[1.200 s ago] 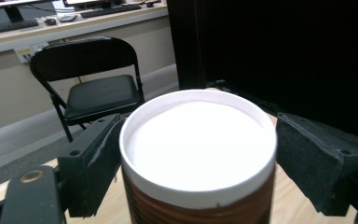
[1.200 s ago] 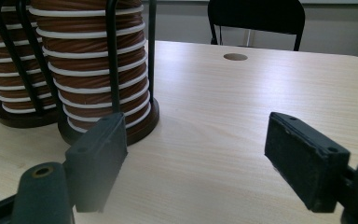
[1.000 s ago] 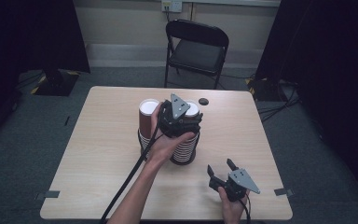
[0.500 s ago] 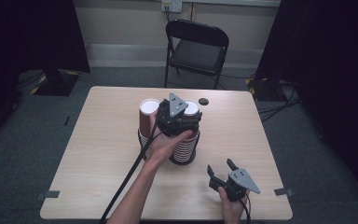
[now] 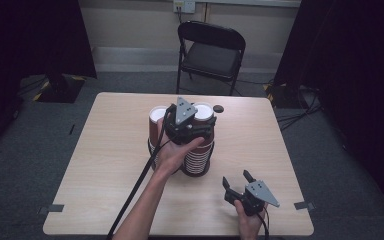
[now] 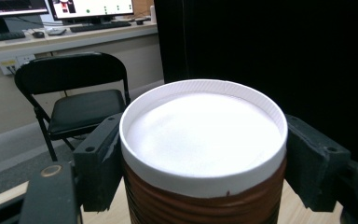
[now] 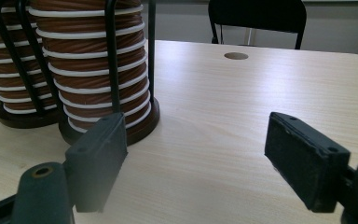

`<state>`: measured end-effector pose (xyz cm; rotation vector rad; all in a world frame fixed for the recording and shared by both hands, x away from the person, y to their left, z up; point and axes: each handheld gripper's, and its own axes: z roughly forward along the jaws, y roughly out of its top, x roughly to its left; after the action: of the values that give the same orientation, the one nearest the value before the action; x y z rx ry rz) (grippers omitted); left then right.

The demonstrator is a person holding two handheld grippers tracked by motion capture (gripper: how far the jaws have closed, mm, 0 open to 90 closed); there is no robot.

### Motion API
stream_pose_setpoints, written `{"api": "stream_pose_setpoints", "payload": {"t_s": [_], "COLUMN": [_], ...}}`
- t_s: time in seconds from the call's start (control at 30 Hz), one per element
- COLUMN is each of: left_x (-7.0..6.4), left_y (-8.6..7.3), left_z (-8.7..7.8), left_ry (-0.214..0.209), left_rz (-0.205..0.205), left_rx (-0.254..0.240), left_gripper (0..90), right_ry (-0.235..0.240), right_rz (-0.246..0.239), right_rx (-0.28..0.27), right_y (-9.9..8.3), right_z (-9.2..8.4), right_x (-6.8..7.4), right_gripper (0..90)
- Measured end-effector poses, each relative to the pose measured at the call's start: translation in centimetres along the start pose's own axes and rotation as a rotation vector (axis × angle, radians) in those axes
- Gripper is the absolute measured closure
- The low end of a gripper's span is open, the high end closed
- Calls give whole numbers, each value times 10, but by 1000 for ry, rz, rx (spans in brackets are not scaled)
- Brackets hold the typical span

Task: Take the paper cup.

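Resting near the table's front edge: my right gripper [image 5: 240,183], jaws wide apart, empty. Farther off, my left gripper [image 6: 200,163], jaws clasping the topmost brown ribbed paper cup with white rim [image 6: 203,140] on the right-hand wire-racked stack [image 7: 98,60] at mid-table. Step judged: drawing one cup; next calls for a straight upward lift.

Beyond the left claw stands a black folding chair [image 5: 211,50] on grey carpet [image 5: 40,130] against a pale wall [image 5: 130,22] (a power outlet [image 5: 184,5] sits above it), with black curtains [image 5: 360,75] hanging to either side.
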<state>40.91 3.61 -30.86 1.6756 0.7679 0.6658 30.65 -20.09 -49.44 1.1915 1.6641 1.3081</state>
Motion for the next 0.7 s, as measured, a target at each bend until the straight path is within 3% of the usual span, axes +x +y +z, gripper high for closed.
{"api": "stream_pose_setpoints", "payload": {"t_s": [0.3,0.7], "left_x": [-3,2], "left_y": [4,13], "left_z": [-4,-15], "left_ry": [-6,-11], "left_rz": [18,-20], "left_rx": [-44,-122], "left_gripper": [232,233], "right_ry": [-1,-1], "right_rz": [1,2], "right_rx": [0,-1], "right_y": [0,0], "right_z": [0,0], "right_x": [0,0], "right_gripper": [202,201]}}
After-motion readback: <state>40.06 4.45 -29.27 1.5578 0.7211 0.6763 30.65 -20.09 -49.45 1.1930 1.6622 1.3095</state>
